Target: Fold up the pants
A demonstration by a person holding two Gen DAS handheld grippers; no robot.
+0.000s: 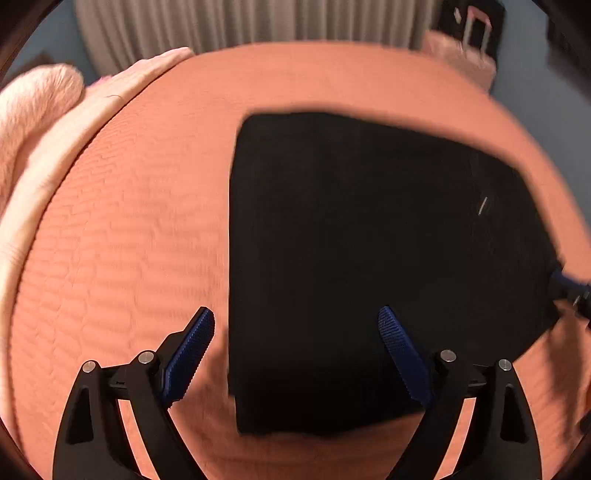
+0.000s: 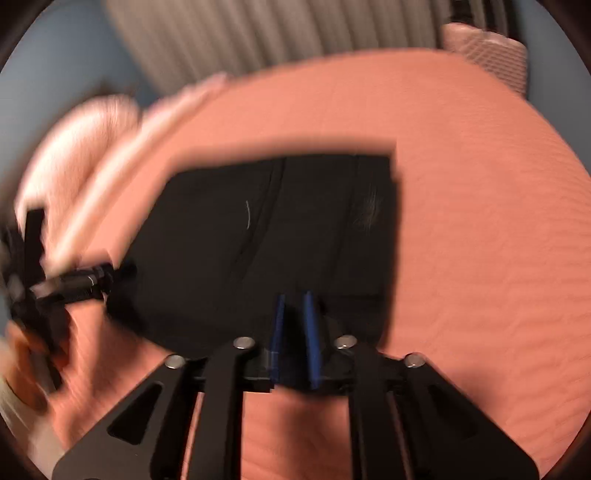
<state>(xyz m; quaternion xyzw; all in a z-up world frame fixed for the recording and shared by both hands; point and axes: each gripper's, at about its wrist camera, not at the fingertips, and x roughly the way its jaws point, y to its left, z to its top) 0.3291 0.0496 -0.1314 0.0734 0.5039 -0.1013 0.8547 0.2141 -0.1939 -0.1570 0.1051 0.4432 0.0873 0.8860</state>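
The black pants (image 1: 369, 258) lie folded into a flat rectangle on the orange bedspread (image 1: 122, 229). My left gripper (image 1: 295, 325) is open, above the near left edge of the pants, holding nothing. In the right wrist view the pants (image 2: 266, 251) lie ahead. My right gripper (image 2: 295, 314) has its blue pads (image 2: 309, 332) close together over the near edge of the pants; whether cloth sits between them is hidden by blur. The right gripper also shows at the right edge of the left wrist view (image 1: 569, 288), and the left gripper at the left of the right wrist view (image 2: 74, 284).
A pink fluffy pillow (image 1: 33, 110) and a folded pale sheet edge (image 1: 110, 96) lie at the bed's far left. A pink suitcase (image 1: 469, 55) stands beyond the far right corner. Grey curtains (image 1: 240, 22) hang behind the bed.
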